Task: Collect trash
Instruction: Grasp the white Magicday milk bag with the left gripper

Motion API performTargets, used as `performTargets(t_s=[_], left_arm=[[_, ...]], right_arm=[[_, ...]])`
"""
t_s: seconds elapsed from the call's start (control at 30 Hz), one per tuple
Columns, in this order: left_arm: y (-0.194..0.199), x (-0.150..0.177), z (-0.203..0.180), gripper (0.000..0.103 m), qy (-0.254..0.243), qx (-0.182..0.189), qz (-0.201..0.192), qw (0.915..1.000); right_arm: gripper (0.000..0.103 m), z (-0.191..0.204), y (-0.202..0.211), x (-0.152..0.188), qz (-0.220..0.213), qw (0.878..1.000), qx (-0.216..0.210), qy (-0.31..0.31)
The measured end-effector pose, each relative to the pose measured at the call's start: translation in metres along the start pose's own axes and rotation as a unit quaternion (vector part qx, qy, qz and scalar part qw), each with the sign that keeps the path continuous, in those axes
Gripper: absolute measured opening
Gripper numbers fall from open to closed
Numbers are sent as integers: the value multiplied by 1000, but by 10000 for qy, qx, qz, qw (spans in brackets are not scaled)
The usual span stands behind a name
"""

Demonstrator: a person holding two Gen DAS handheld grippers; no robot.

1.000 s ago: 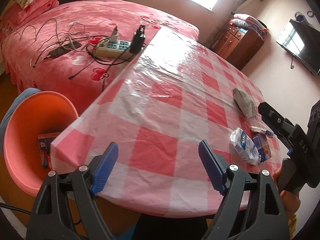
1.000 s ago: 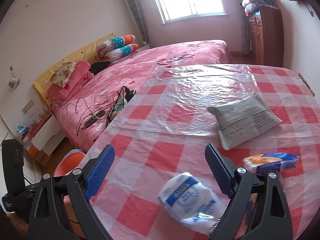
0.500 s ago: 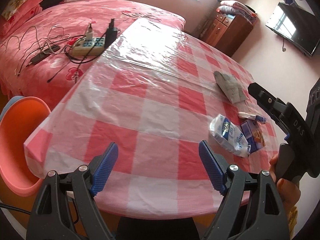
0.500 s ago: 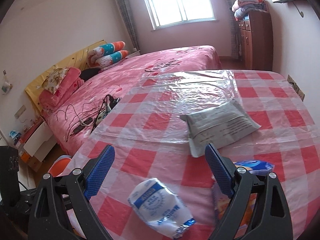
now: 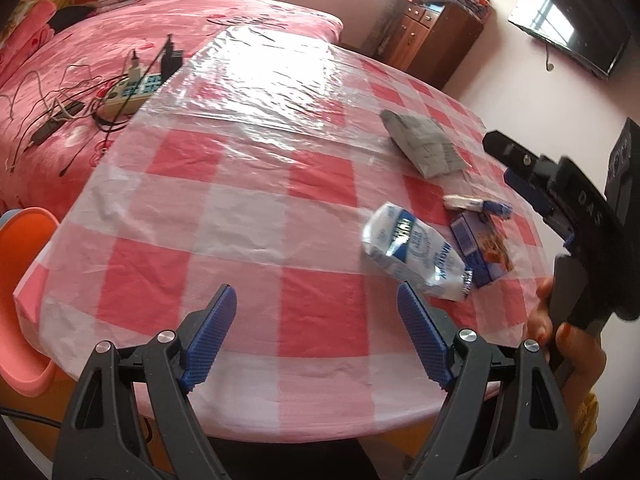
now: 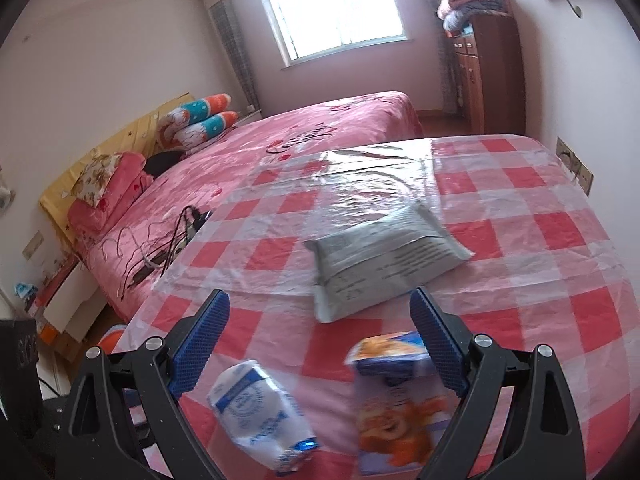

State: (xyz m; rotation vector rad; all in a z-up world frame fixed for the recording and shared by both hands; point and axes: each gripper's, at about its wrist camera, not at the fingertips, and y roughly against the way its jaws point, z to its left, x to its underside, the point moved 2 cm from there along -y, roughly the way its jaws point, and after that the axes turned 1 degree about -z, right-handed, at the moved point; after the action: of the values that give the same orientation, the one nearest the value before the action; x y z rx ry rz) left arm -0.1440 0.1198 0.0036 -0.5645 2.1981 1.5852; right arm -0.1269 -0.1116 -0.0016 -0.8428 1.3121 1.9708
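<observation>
Bedroom, pink walls, a bed (image 6: 320, 136) behind; the round table (image 5: 224, 216) under a red-and-white check plastic cloth carries all the trash.

Change over the last second: both wrist views have swung toward the table's near right edge. In the left view the orange bin (image 5: 24, 300), earlier wide open at the left edge, is now a sliver, and the wrappers have grown larger. In the right view the wrappers have slid from the side to between the fingers. Reading: approach to the first pickup, nothing collected yet.

Largest to smallest: grey mailer bag (image 6: 384, 256) toward the table's middle; purple bear-print snack packet (image 6: 396, 404) and crumpled white-and-blue wrapper (image 6: 256, 408) side by side at the near right edge; 1 small blue-ended wrapper (image 5: 476, 204) just beyond them.

Left gripper (image 5: 320, 332): jaws apart, empty, over bare cloth at the near edge. Right gripper (image 6: 320, 344): jaws apart, empty, above the 2 near wrappers.

Left view alone shows the bin, the wall TV (image 5: 572, 32), the small wrapper clearly, and a hand (image 5: 560, 344) on the right tool. Right view alone shows the window (image 6: 336, 12) and the bear print.
</observation>
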Motion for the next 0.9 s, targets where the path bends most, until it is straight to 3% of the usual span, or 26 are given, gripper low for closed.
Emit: performTargets(t_s=[0.2, 0.53, 0.7, 0.9], left_arm=[[-9, 3, -21, 83, -28, 233, 186, 9996], [-32, 3, -61, 83, 174, 979, 564, 9934], [-42, -6, -72, 83, 211, 885, 491, 9946], [-54, -19, -83, 83, 216, 626, 324, 9973]], right_arm=[[91, -50, 4, -9, -41, 9979, 149, -633], [91, -114, 18, -16, -130, 9903, 253, -1363], [91, -128, 23, -16, -47, 9888, 172, -1479], [91, -118, 18, -12, 255, 9913, -56, -1290]])
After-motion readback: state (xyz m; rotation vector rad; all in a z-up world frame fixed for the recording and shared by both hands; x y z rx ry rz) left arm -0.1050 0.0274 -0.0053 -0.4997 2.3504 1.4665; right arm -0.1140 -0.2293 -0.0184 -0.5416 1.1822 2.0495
